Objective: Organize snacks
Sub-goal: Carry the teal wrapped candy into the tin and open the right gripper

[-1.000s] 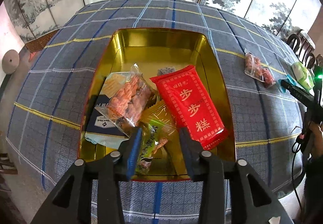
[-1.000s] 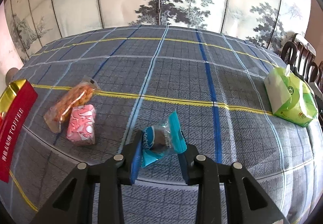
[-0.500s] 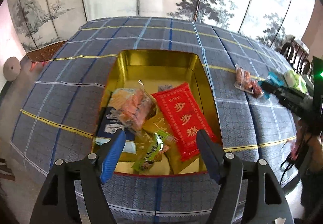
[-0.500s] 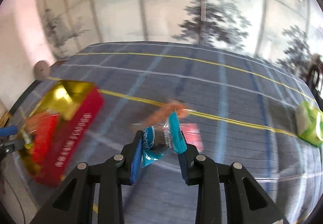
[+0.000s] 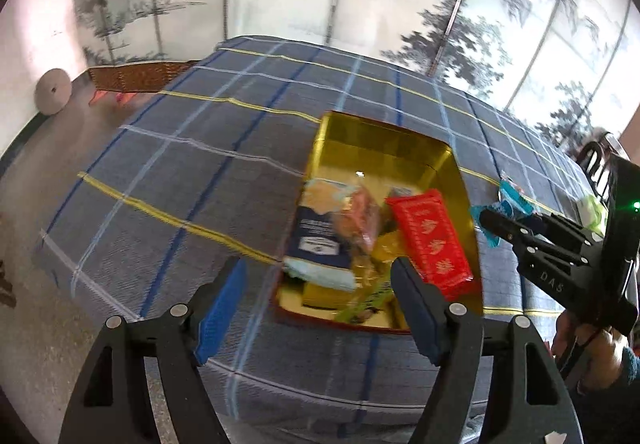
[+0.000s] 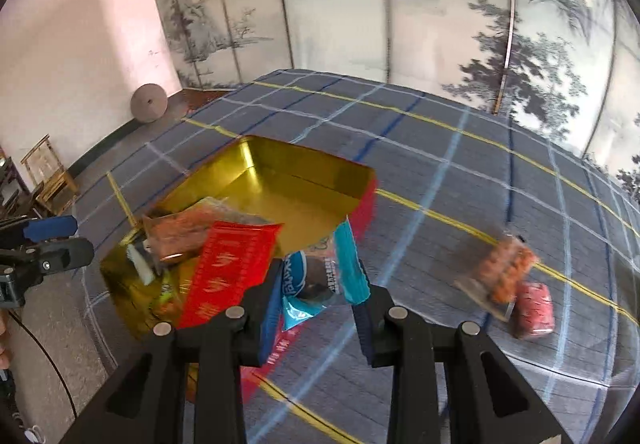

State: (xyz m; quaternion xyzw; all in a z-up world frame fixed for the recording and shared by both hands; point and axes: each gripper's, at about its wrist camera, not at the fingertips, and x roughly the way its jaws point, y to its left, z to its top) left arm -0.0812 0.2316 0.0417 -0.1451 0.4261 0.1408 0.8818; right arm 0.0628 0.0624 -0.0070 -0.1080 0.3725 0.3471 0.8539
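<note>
In the right wrist view, the right gripper (image 6: 318, 308) is pinching a teal snack packet (image 6: 320, 276) between its two blue pads; the packet is standing up at lower centre of the frame, its crimped end poking down between the fingers. Just left of and behind it, the gold tin (image 6: 320, 173) is sitting on the plaid tablecloth (image 6: 460, 203), its red outer wall showing at the near right corner. A red packet (image 6: 230, 272) is leaning over the tin's near rim, with a clear bag of orange snacks (image 6: 180, 230) lying behind it. The far half of the tin is showing bare gold floor. At right of the frame, well apart from the tin, an orange snack bag (image 6: 506, 270) and a pink packet (image 6: 534, 308) are lying touching on the cloth.

In the left wrist view, the left gripper (image 5: 318, 300) is hanging with its fingers spread wide and nothing between them, at lower centre above the tin's near left corner (image 5: 288, 300) and the cloth beside it. The tin's contents are crowding its near end: the red packet (image 5: 430, 242), a dark blue packet (image 5: 316, 240), a green wrapper (image 5: 368, 304). At the right edge, the right gripper (image 5: 486, 217) is reaching in level from the side, its tip with the teal packet (image 5: 506, 205) just beside the tin's right rim, a hand (image 5: 584, 336) gripping its handle below. Open cloth is stretching across the left half of the frame.
</note>
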